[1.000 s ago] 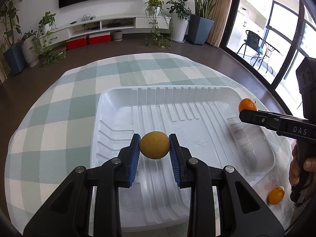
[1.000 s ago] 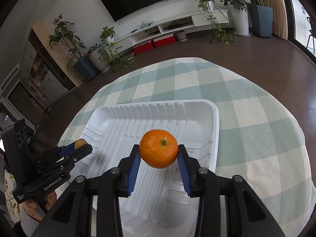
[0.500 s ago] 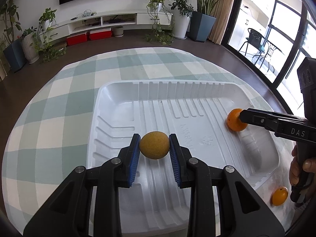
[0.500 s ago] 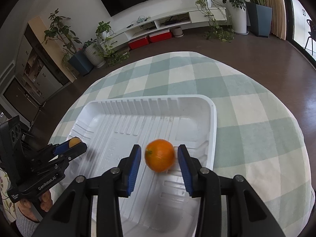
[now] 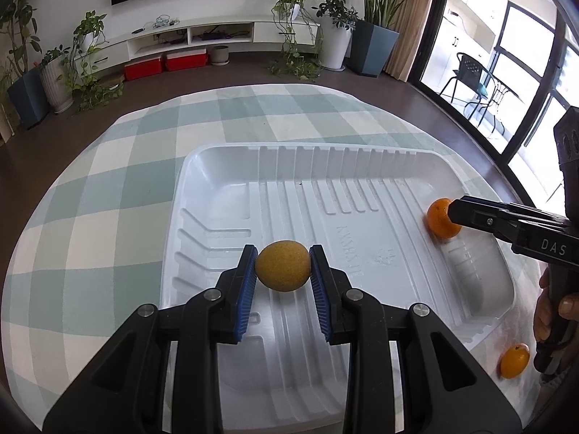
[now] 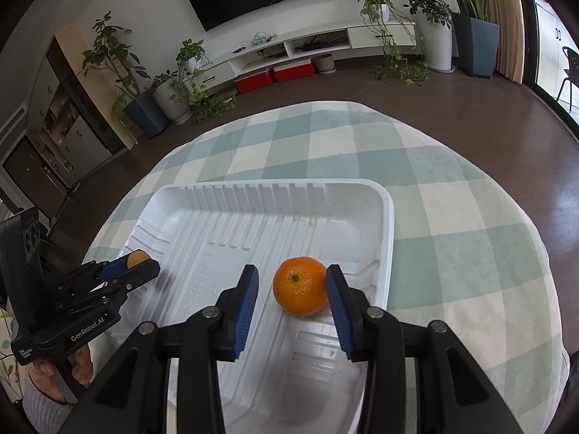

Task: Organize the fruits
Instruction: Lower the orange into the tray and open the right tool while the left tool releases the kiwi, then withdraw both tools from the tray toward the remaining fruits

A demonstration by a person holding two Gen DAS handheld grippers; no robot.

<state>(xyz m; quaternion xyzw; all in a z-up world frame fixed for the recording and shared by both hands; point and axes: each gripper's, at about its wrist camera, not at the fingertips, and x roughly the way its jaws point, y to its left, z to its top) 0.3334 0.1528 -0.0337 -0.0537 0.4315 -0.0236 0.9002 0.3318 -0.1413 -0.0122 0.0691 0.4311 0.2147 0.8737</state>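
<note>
Gripping a small brownish-yellow fruit (image 5: 283, 270) across its middle, the left gripper (image 5: 283, 273) hovers above the white tray (image 5: 231, 166). The right gripper (image 6: 292, 287) stands open around an orange (image 6: 299, 285) resting in the tray; round, firm, likely to roll.

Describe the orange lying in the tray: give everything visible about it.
The orange is round, bright orange, with a dimpled glossy peel and a small green stem scar facing up toward the camera. It looks whole and unmarked. It rests on the ribbed floor of the white tray, near the tray's right wall. The right tool straddles it with the pads apart: the left pad is clear of it, the right pad is at its edge.
</note>
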